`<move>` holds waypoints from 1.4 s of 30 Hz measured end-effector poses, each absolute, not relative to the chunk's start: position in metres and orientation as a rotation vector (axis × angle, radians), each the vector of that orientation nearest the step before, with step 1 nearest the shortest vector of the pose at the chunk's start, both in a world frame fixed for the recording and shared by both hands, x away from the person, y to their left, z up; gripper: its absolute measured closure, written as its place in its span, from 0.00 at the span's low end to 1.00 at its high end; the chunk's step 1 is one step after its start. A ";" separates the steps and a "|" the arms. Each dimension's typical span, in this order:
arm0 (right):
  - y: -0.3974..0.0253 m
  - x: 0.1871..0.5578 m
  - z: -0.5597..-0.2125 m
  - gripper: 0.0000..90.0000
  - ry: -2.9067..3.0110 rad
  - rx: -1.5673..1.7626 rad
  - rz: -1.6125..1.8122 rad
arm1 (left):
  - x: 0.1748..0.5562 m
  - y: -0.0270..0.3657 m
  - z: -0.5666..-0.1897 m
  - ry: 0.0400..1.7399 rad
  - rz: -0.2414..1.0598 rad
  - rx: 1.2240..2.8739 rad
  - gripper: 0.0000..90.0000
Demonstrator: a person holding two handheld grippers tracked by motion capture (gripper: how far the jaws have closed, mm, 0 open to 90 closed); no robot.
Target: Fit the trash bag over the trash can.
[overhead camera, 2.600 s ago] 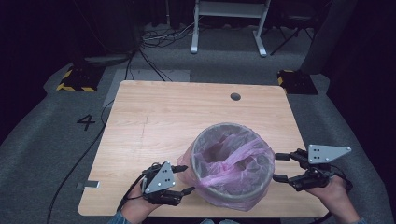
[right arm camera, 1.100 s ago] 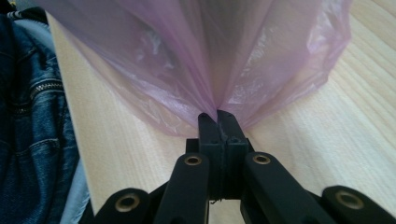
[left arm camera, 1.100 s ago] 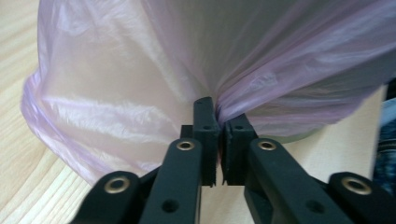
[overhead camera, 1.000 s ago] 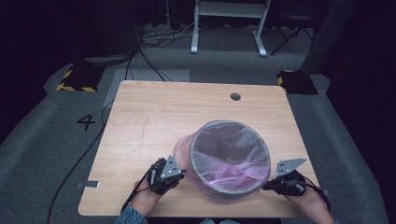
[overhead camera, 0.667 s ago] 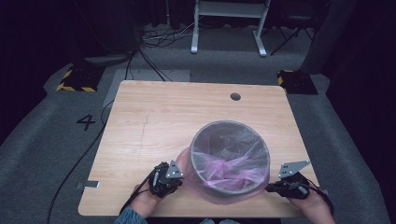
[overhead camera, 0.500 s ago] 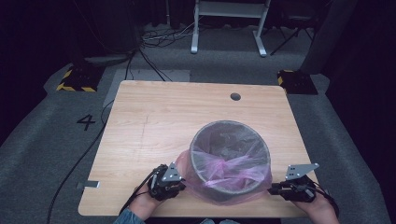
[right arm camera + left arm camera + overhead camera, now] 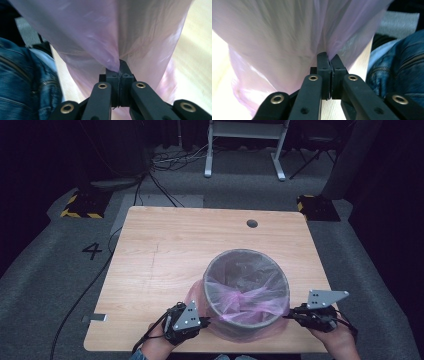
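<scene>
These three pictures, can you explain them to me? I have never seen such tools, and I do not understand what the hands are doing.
A person sits at a wooden table and holds a hand tool, called a gripper, in each hand. The high view looks down from above: the left gripper and the right gripper flank a grey bin lined with a pink plastic bag. The other two pictures come from cameras riding on each gripper, looking along its black jaws. There, the left gripper and the right gripper are each shut on the bag's film, pulling its edge down outside the bin.
</scene>
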State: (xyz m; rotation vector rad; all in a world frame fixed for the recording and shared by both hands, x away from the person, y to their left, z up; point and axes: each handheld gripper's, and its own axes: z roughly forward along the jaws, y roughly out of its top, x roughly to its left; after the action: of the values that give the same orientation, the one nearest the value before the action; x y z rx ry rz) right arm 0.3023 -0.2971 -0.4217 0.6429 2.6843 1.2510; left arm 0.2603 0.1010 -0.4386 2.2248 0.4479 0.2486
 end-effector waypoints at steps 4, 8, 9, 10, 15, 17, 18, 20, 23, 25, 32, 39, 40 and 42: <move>-0.294 0.314 -0.450 0.99 2.758 0.708 1.126 | 0.266 0.095 -0.451 0.450 0.274 2.312 0.99; -0.289 0.316 -0.465 0.99 2.811 0.730 1.093 | 0.278 0.096 -0.466 0.526 0.237 2.382 0.99; -0.287 0.315 -0.467 0.98 2.822 0.730 1.080 | 0.280 0.098 -0.469 0.540 0.216 2.385 0.99; -0.285 0.314 -0.470 0.98 2.832 0.732 1.064 | 0.281 0.099 -0.471 0.548 0.204 2.385 0.99; -0.284 0.308 -0.471 0.86 2.853 0.729 1.038 | 0.277 0.107 -0.469 0.544 0.179 2.352 0.99; -0.289 0.304 -0.463 0.62 2.800 0.719 1.123 | 0.272 0.115 -0.463 0.503 0.170 2.275 0.99; -0.292 0.301 -0.457 0.59 2.762 0.682 1.185 | 0.271 0.119 -0.459 0.509 0.180 2.244 0.99; -0.297 0.296 -0.445 0.62 2.710 0.612 1.289 | 0.270 0.126 -0.452 0.518 0.204 2.185 0.99; -0.295 0.294 -0.431 0.90 2.700 0.557 1.341 | 0.274 0.134 -0.445 0.552 0.233 2.122 0.99; -0.292 0.297 -0.427 0.99 2.698 0.594 1.336 | 0.279 0.136 -0.444 0.585 0.269 2.139 0.99; -0.276 0.294 -0.452 0.94 2.866 0.662 1.224 | 0.313 0.152 -0.446 0.749 0.375 2.178 0.99; -0.292 0.284 -0.436 0.62 2.773 0.567 1.369 | 0.322 0.166 -0.448 0.870 0.390 2.095 0.80; -0.298 0.288 -0.430 0.60 2.728 0.596 1.359 | 0.317 0.163 -0.446 0.800 0.339 2.093 0.71; -0.308 0.295 -0.420 0.57 2.661 0.644 1.359 | 0.308 0.156 -0.443 0.708 0.317 2.113 0.59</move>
State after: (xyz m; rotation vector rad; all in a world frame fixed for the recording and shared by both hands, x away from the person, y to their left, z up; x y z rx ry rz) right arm 0.2952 -0.3078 -0.4203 0.6442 2.6606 1.3589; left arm 0.3080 0.1564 -0.4431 2.1133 0.7085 0.3174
